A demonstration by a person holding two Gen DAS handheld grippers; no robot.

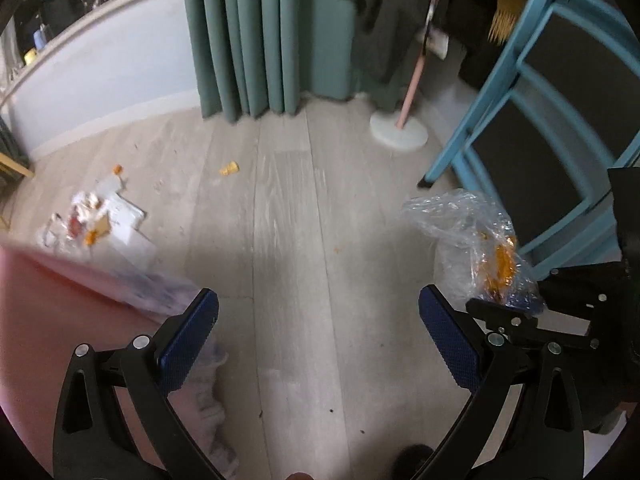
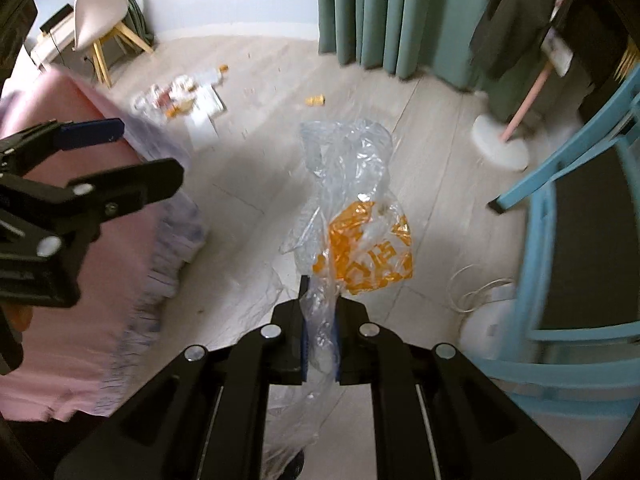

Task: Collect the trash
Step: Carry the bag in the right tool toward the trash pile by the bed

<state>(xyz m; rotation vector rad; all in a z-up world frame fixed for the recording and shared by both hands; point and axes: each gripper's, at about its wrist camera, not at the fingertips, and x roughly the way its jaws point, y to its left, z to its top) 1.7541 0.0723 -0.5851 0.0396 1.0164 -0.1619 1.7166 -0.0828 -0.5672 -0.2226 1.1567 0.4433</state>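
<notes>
A: Clear plastic bag [image 2: 352, 216], orange print on it. Are we gripping it?
B: We are pinching its neck with the right tool [image 2: 320, 312], above the floor [image 2: 432, 184]; the left tool [image 1: 318, 336] is hanging spread, gripping nothing.

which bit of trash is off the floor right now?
The clear plastic bag with orange print: it hangs pinched in the right tool. The litter pile and the lone orange scrap lie on the floor.
</notes>
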